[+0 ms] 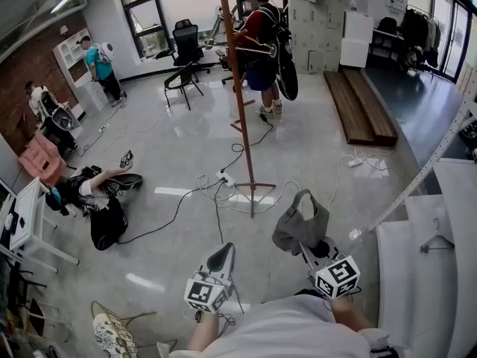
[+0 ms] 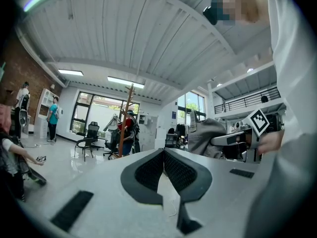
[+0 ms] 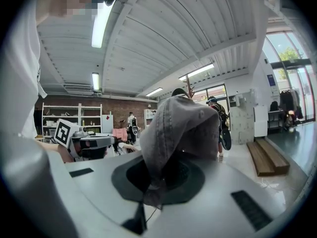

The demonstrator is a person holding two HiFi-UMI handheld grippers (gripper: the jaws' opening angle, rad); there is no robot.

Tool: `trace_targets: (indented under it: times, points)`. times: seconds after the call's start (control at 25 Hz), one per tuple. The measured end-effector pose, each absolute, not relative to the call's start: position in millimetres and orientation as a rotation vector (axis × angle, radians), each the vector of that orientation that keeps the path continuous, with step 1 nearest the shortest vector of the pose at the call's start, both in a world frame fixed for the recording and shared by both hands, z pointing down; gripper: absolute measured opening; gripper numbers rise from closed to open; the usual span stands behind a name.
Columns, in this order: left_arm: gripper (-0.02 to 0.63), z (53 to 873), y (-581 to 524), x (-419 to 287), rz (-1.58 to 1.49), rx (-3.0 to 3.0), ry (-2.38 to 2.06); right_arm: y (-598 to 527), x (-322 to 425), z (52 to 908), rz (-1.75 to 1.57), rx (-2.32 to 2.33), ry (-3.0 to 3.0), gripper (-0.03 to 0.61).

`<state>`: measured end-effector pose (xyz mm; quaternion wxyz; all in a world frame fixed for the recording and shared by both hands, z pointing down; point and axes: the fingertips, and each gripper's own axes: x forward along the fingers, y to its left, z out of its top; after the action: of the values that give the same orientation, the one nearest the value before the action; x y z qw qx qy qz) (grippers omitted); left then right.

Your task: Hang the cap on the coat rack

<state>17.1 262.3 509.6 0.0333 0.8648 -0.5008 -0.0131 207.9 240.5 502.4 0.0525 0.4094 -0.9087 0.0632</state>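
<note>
Cap (image 1: 300, 226) hangs pinched in the right tongs (image 3: 159, 180); left tongs (image 2: 163, 157) sit closed, empty. Best approach: lift its opening over a peg of the coat rack (image 1: 240, 110) before releasing.

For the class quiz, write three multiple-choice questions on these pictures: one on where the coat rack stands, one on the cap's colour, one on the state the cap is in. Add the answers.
1. Where is the wooden coat rack?
A. lying flat on its side
B. upright on the floor, beyond the cap
C. out of view

2. What colour is the cap?
A. red
B. yellow
C. grey

3. What state is the cap in?
A. clamped in the right gripper
B. hung on the coat rack
C. lying on the floor

Answers:
1 B: the head view shows its base planted on the floor past the cap.
2 C: its cloth is grey in the head view and the right gripper view.
3 A: the jaws pinch its fabric, and it is well short of the rack.
</note>
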Motion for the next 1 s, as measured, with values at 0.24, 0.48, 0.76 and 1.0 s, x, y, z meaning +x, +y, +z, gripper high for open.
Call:
trace_targets:
  times: [0.24,0.48,0.76,1.0]
  points:
    - [0.011,510.6,257.8,9.1,-0.044,2.637,-1.554,233.4,203.3,500.9,0.195,1.243,-2.767,0.018]
    - [0.011,514.8,246.5,6.6,-0.013,2.623,-1.571,213.6,199.8,507.2,0.214,1.223,-2.788,0.018]
    - [0.011,518.5,211.2,-15.3,-0.011,2.566,-1.7,161.3,186.5,520.0,0.241,1.159,-2.816,0.02]
    - [0.011,515.7,149.5,-10.8,-0.011,2.547,-1.745,93.1,186.2,518.2,0.23,1.115,-2.845,0.018]
